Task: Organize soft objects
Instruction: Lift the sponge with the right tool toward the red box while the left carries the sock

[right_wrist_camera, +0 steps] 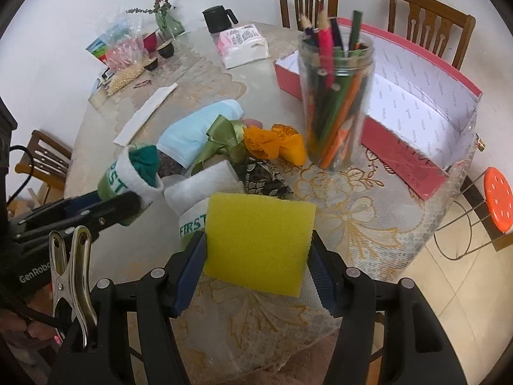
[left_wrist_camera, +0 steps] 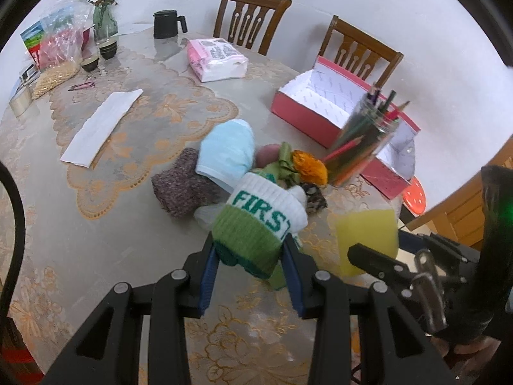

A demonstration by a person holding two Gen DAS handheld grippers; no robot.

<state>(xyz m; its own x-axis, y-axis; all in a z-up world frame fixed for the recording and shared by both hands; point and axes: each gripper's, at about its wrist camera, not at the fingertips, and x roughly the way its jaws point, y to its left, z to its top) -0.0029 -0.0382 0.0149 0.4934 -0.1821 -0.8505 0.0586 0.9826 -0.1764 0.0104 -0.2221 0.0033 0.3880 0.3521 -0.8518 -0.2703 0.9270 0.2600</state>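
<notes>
My left gripper [left_wrist_camera: 251, 256] is shut on a green and white sock [left_wrist_camera: 259, 221] marked FIRST, held just above the table; it also shows in the right wrist view [right_wrist_camera: 128, 179]. My right gripper [right_wrist_camera: 258, 256] is shut on a yellow sponge [right_wrist_camera: 256, 237], which also shows in the left wrist view [left_wrist_camera: 365, 234]. Behind lies a pile: a light blue cloth [left_wrist_camera: 227, 150], a purple knit piece [left_wrist_camera: 179, 183], green ribbon [right_wrist_camera: 221, 138], an orange fabric flower [right_wrist_camera: 275, 144], a dark patterned pouch [right_wrist_camera: 263, 176] and a second FIRST sock [right_wrist_camera: 198, 199]. An open red box [right_wrist_camera: 416, 102] stands at the right.
A glass jar of coloured pencils [right_wrist_camera: 336, 96] stands between the pile and the box. A tissue pack [left_wrist_camera: 218, 59], a folded white paper [left_wrist_camera: 102, 125], a black mug [left_wrist_camera: 166, 24], small bowls, bags and a vase sit farther back. Wooden chairs [left_wrist_camera: 253, 19] line the far side; an orange stool [right_wrist_camera: 497, 205] stands right.
</notes>
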